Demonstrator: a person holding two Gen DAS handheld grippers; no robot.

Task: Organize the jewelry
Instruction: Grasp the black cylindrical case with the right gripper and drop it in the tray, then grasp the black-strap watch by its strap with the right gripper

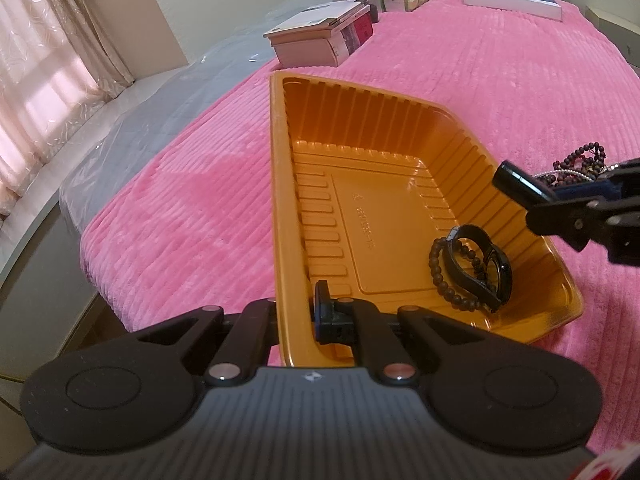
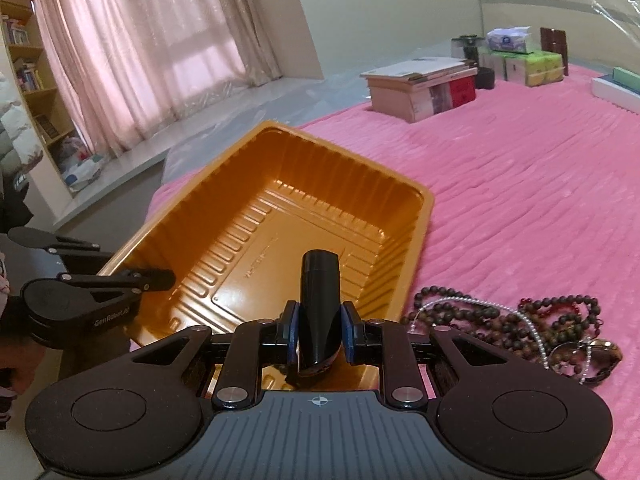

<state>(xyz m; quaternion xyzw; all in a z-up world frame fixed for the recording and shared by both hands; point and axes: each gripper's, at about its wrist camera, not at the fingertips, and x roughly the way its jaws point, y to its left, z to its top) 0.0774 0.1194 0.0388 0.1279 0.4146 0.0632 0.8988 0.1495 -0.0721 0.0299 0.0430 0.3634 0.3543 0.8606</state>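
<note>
The left tool [image 1: 296,316] is sitting clamped on the near rim of the gold tray [image 1: 280,200], its jaws pinched together over the thin plastic wall and steadying it on the pink bed [image 1: 180,208]. Ahead of that tool and to its right, on the tray floor, a dark bead bracelet [image 1: 440,276] and a black band [image 1: 480,268] are lying across each other.

Further right, the right tool [image 2: 320,332] is gripping a black, glossy, curved band [image 2: 320,292], its blue pads pressing on both sides while the free end is pointing out over the tray. That piece is looking light, stiff and slippery, so a mid-body grip seems soundest.

Just to the right of this tool, a tangled pile of bead strands [image 2: 500,320] and a metal watch [image 2: 592,360] are waiting on the bed. Those strands are probably going to hang limp and snag, so pinching a bunched section seems wise.
</note>
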